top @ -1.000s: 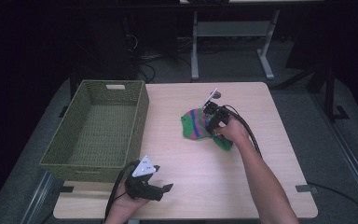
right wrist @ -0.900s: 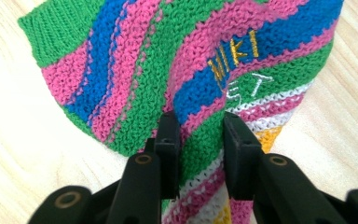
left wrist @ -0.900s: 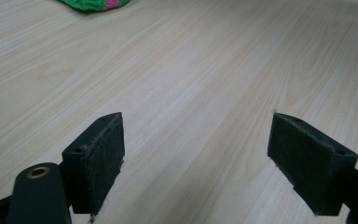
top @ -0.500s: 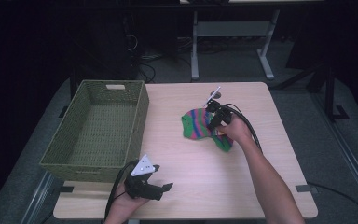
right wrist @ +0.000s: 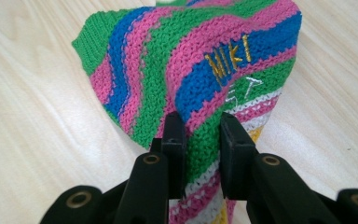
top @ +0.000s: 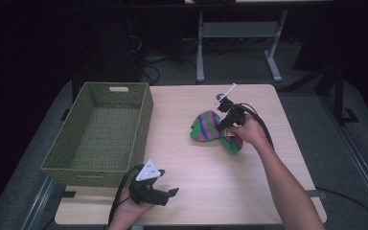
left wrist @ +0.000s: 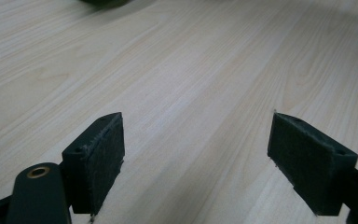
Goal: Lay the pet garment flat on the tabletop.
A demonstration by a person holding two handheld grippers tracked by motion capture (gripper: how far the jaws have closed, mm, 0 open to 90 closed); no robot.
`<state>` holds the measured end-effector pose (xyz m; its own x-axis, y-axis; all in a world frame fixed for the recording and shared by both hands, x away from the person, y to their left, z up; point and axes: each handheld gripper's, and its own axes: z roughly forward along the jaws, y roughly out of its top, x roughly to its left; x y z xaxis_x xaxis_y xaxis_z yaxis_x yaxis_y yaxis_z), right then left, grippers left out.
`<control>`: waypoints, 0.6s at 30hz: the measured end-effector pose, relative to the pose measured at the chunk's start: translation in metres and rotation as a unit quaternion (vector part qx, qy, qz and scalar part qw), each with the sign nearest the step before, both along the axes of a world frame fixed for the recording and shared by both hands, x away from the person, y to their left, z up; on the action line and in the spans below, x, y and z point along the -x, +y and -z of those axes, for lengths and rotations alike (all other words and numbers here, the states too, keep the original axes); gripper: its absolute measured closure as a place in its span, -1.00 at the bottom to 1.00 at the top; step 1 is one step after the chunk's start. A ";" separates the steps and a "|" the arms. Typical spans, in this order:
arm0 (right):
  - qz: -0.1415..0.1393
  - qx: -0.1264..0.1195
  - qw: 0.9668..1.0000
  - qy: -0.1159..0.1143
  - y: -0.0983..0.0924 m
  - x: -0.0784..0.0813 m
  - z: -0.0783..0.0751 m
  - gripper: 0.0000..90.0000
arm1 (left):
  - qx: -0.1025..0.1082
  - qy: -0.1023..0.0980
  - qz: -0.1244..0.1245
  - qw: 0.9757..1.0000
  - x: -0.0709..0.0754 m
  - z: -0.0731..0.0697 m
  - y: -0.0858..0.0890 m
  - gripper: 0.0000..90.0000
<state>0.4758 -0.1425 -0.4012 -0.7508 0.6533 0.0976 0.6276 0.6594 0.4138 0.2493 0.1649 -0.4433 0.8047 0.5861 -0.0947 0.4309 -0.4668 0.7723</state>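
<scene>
A knitted cloth [top: 210, 128] striped green, pink and blue, with "MIKI" stitched in yellow, lies bunched at the table's middle right. My right gripper [top: 222, 125] is shut on a fold of the striped cloth [right wrist: 200, 79], its two jaws pinching the knit between them. Near the table's front edge my left gripper [top: 172, 194] lies low with its jaws wide apart; between its pads [left wrist: 95, 158] there is bare wood.
A green woven basket [top: 100, 165] stands at the table's left, with nothing in it. The light wood table [top: 191, 163] has free room between cloth and left gripper. Beyond the far edge a metal desk frame [top: 239, 33] and cables stand on the floor.
The right gripper has lifted and shifted slightly toward the far side, drawing the pinched fold of the cloth with it. The left gripper has stayed put.
</scene>
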 end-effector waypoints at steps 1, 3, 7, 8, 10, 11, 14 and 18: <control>-0.001 -0.002 1.000 -0.001 -0.001 0.001 -0.001 0.65 | 0.000 0.000 0.000 1.000 0.000 0.000 0.000 -0.59; -0.002 -0.002 1.000 -0.003 -0.003 0.003 -0.003 0.65 | -0.001 0.000 0.001 1.000 0.000 0.000 0.000 -0.59; -0.004 -0.008 1.000 -0.004 -0.007 0.008 -0.006 0.65 | 0.001 -0.001 0.000 1.000 0.001 0.000 0.000 -0.59; -0.004 -0.010 1.000 -0.006 -0.008 0.009 -0.007 0.65 | 0.002 -0.002 0.000 1.000 0.001 0.000 0.000 -0.59; -0.007 -0.011 1.000 -0.008 -0.009 0.012 -0.009 0.65 | 0.003 0.000 0.000 1.000 0.001 0.000 -0.001 -0.59; -0.007 -0.014 1.000 -0.009 -0.010 0.013 -0.011 0.65 | 0.002 0.001 0.001 1.000 0.001 0.000 0.000 -0.59; -0.010 -0.020 1.000 -0.014 -0.011 0.016 -0.016 0.65 | 0.006 0.002 -0.002 1.000 0.001 -0.001 0.000 -0.59; -0.014 -0.030 0.999 -0.017 -0.014 0.020 -0.022 0.65 | 0.011 0.003 -0.004 1.000 0.002 0.000 0.001 -0.59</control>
<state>0.4554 -0.1562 -0.3789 -0.7717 0.6264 0.1100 0.5948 0.6496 0.4735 0.2474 0.1654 -0.4428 0.7999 0.5895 -0.1129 0.4390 -0.4463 0.7798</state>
